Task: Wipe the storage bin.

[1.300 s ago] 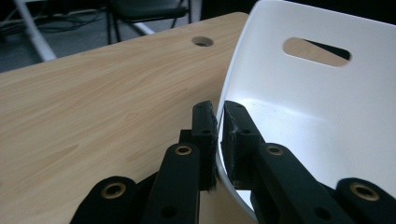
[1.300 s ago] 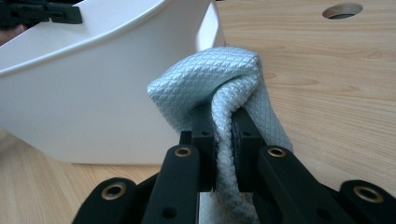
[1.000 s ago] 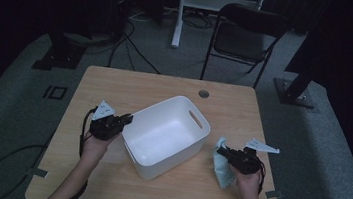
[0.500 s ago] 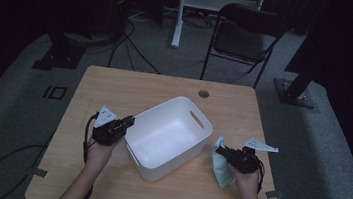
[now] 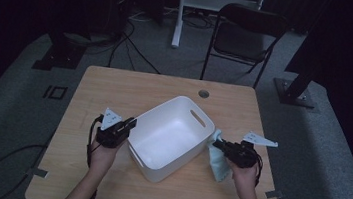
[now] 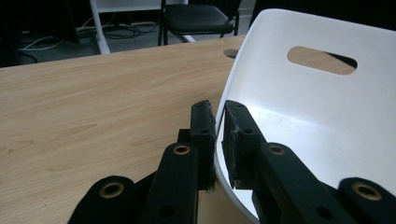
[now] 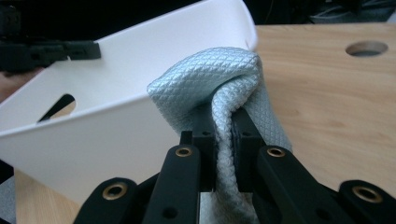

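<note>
Up close, left claw [image 6: 218, 135] pinches basket rim [image 6: 261, 56].

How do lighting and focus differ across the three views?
High view: dim, the room behind black, the table lit softly. Left gripper view: bright sheen inside the white bin, near jaws slightly soft. Right gripper view: the cloth weave is crisp, background dark.

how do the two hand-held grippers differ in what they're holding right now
The left hand-held gripper is shut on the thin rigid rim of the white plastic bin, one jaw inside the wall and one outside. The right hand-held gripper is shut on a soft, bunched light blue cloth, which drapes beside the bin's outer wall. Both have their jaws nearly closed over the wooden table.
</note>
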`<state>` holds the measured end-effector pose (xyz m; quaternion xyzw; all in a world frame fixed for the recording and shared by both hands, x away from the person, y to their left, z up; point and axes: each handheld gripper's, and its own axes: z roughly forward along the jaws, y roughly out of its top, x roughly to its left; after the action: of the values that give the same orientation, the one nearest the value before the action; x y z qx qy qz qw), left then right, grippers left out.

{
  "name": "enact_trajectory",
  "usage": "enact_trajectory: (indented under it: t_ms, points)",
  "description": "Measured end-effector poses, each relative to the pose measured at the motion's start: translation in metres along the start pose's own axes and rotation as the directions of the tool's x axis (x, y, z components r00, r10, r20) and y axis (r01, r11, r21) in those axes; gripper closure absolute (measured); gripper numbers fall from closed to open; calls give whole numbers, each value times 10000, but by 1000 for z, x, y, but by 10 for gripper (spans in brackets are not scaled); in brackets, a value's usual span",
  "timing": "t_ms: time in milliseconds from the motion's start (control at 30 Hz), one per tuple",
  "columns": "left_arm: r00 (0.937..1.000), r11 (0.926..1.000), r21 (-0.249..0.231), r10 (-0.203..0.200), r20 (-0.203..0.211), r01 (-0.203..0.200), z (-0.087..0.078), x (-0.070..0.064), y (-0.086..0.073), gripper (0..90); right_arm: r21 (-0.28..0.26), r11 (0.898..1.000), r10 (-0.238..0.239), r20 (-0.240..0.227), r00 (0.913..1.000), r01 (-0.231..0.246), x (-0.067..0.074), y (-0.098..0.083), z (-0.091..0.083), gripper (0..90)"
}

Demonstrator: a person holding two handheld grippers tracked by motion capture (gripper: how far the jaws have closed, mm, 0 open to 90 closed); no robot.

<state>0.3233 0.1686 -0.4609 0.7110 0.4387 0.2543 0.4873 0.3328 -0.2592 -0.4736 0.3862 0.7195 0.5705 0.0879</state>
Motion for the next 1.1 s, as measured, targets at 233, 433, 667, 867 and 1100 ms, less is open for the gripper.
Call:
enact_trajectory:
  t_ms: [233, 433, 667, 867, 1100]
  points:
    - [9982, 9999, -92, 74, 593, -69, 0, 5, -1, 836, -10, 10000, -95, 247, 9997, 95, 3, 4, 10, 836]
    - [9937, 9994, 116, 318, 1074, -332, 0, 9, 2, 834, 67, 10000, 34, 414, 9991, -37, 1, 1, 15, 838]
    - [9925, 9989, 87, 442, 1139, -455, 1, 9, 2, 835, 137, 9997, 177, 553, 9983, -185, -2, -2, 18, 838]
    - [9922, 9985, 116, 510, 1138, -526, 1, 8, 3, 835, 367, 9989, 253, 642, 9976, -277, -6, -7, 22, 837]
    - [9917, 9986, 162, 479, 1196, -502, 1, 9, 3, 837, 556, 9976, 367, 669, 9971, -404, -9, -12, 26, 838]
